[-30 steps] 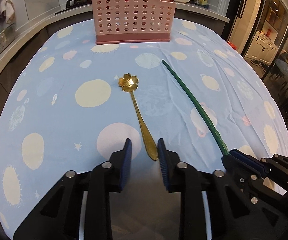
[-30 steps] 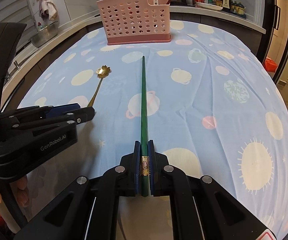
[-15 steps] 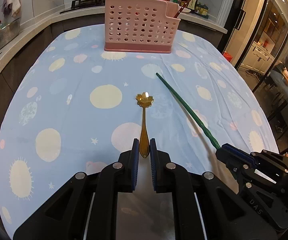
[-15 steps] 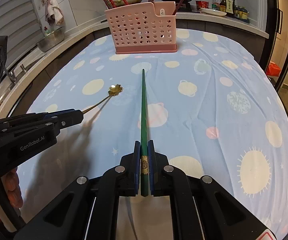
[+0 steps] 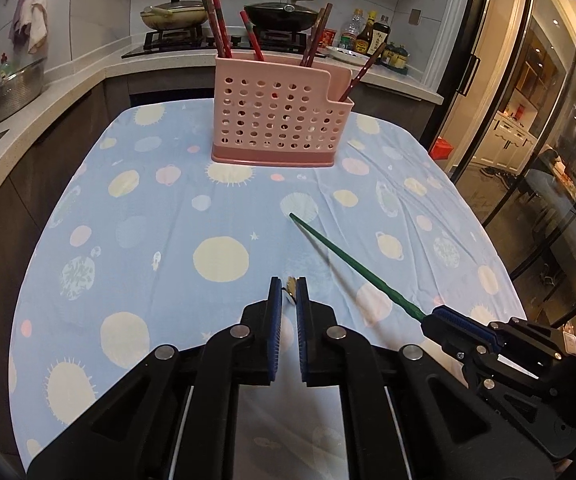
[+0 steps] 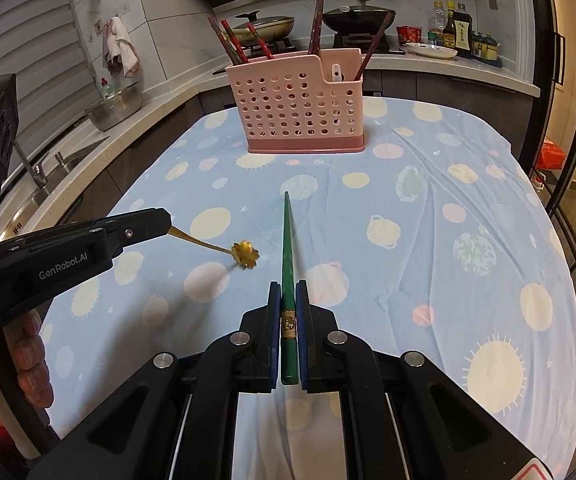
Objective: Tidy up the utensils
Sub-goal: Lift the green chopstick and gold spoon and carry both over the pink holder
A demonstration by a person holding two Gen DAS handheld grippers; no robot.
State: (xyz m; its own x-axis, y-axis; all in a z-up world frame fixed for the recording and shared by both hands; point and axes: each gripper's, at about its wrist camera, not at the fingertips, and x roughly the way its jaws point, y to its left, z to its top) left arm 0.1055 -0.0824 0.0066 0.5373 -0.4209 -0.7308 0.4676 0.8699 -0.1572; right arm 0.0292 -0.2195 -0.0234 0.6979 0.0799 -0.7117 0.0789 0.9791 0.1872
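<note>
Since the earlier frame we lifted one gold spoon [image 6: 243,254] off the tablecloth [image 6: 448,240]; our left gripper [image 5: 288,292] is clenched on its handle. Our right gripper [image 6: 286,300] grips one green chopstick [image 6: 288,240], and one pink caddy [image 6: 300,104] holding six reddish chopsticks stands well beyond.

The cloth [image 6: 428,240] on the desk is pale blue, dotted with cream suns, pink circles and small planets. The perforated holder [image 6: 300,108] is pink — dark red chopsticks [image 6: 231,46] inside. Green chopstick [image 6: 288,236] with a gold band; gold flower-bowled spoon [image 6: 243,254]; black hand-held grippers, blue pads [image 6: 273,320].
</note>
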